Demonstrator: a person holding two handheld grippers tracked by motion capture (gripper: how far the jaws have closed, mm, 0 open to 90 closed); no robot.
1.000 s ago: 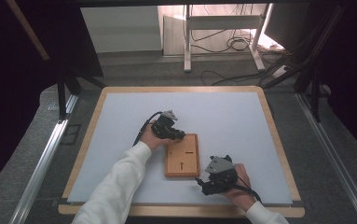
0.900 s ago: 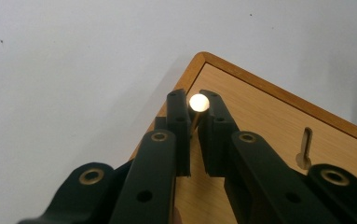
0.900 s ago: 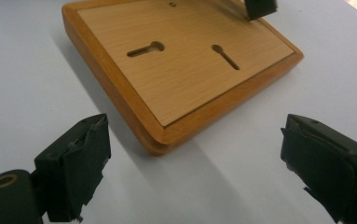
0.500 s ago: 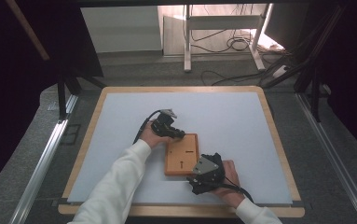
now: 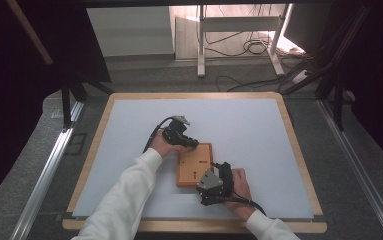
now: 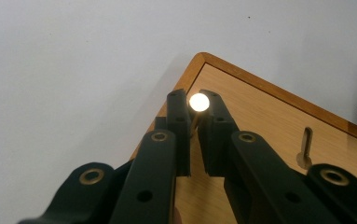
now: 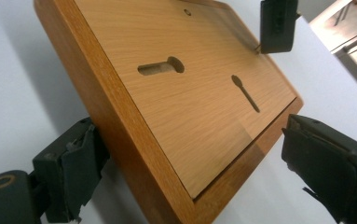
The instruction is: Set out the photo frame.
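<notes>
Since the earlier frames the right claw [image 5: 206, 187] has slid from the lower right of the wooden board [image 5: 195, 164] toward its near end, while the left claw [image 5: 193, 144] has kept its place at the board's far left corner. Now, in the high view, the board lies flat on the pale mat of the desk [image 5: 259, 130], a little below the middle of the frame, with both hands coming in from the bottom edge. In the left gripper view the left claw [image 6: 198, 122] has its jaws nearly together around a thin peg with a bright round head [image 6: 199, 102], which stands at the corner of the board [image 6: 260, 121] in the centre of the frame; whether the pads press on the peg's stem I cannot tell for certain, though they sit tight beside it. A slot [image 6: 305, 148] with a round end shows in the board at the right of that frame. In the right gripper view the right claw [image 7: 185, 163] is spread wide, one jaw at the lower left and one at the lower right, straddling the near end of the board [image 7: 185, 93] without closing on it. Two keyhole-shaped slots [image 7: 161, 66] mark the board's face there, and the other claw shows at the upper right.
</notes>
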